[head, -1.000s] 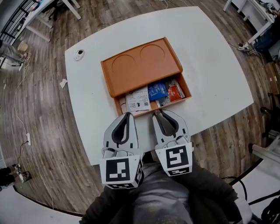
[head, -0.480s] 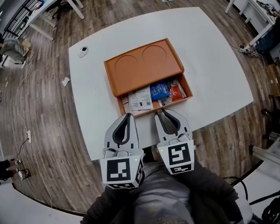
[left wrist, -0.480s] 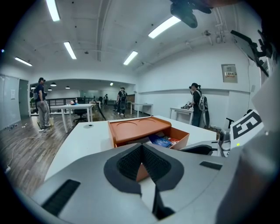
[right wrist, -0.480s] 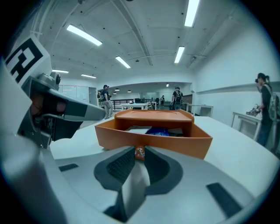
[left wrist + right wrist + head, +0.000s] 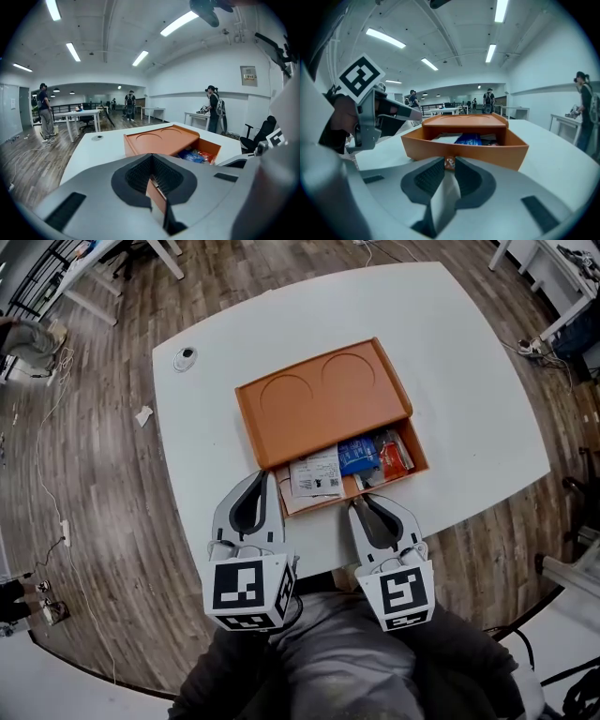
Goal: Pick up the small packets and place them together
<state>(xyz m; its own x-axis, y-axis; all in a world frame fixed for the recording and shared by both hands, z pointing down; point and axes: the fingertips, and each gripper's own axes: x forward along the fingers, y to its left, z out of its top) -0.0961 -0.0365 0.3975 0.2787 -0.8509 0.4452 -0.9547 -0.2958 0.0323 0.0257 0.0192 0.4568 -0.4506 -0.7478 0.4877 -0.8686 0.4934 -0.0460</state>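
An orange box (image 5: 323,399) sits mid-counter (image 5: 450,362) with its drawer (image 5: 419,451) pulled out toward the person. In the drawer lie three things side by side: a white packet (image 5: 314,474) at the left, a blue packet (image 5: 357,456) in the middle and a red packet (image 5: 394,454) at the right, the blue and red ones touching. The box's top overhangs the back of the drawer. The drawer's front wall stands between both grippers and the packets.

The right gripper (image 5: 361,502) is at the middle of that front wall. Its jaws are drawn narrow on a small brownish knob (image 5: 449,162) that sits between their tips.

The left gripper (image 5: 265,476) hangs over the counter just beside the box's left front corner. Its tips are together and nothing is gripped. Through the slit behind the tips, a strip of the drawer's orange edge shows from below. Neither gripper touches a packet.

A small round disc (image 5: 186,357) lies well apart from the box near the counter's far left corner. A paper scrap (image 5: 142,415) lies on the wood floor (image 5: 94,474) beyond the counter's left edge. In the left gripper view, several people (image 5: 45,115) stand among white tables (image 5: 84,115) far behind the box.
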